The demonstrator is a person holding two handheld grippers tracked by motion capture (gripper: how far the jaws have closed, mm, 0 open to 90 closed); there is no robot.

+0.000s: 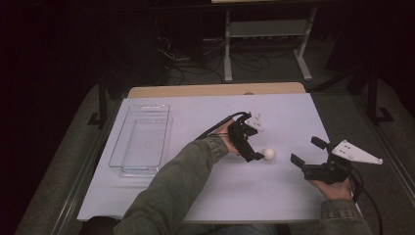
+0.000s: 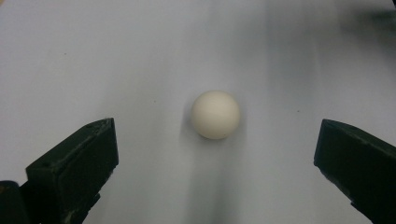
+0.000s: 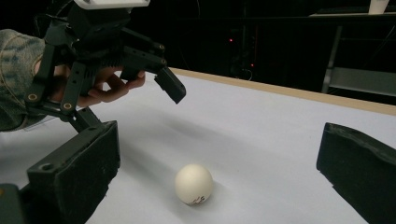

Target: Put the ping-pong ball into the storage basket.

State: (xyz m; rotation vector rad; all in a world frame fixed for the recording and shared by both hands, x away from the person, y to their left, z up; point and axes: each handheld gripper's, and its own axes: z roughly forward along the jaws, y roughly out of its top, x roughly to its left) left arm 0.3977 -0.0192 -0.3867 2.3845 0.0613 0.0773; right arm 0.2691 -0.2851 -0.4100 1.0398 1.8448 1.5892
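The ball (image 1: 268,154) sits on the white sheet (image 1: 274,117) that covers my table, right of the middle and toward my side; from above it looks cream-white, and in my right gripper view (image 3: 194,184) it shows a small dark and red mark low on its near face. My left gripper (image 1: 253,144) hangs just over it, jaws spread wide and gripping nothing: in the left gripper view the ball (image 2: 215,115) lies on the sheet between the two black jaws, clear of both, a little nearer the middle than either pad. My left hand (image 1: 226,135) holds that gripper from behind, the green sleeve (image 1: 171,188) reaching in from the lower edge. My right gripper (image 1: 309,154) is off to the right of the ball, well apart from it, jaws also wide and empty, pointing left toward it; its grey plate (image 1: 353,152) rides on top and my right hand (image 1: 334,188) grips it from below. In the right gripper view the left gripper (image 3: 140,93) hovers above and behind the ball. At the far left of the sheet stands a clear bin (image 1: 142,139), its long side running away from me. Beyond the table's wooden edge (image 1: 215,90) a white frame (image 1: 266,39) stands in the dark.
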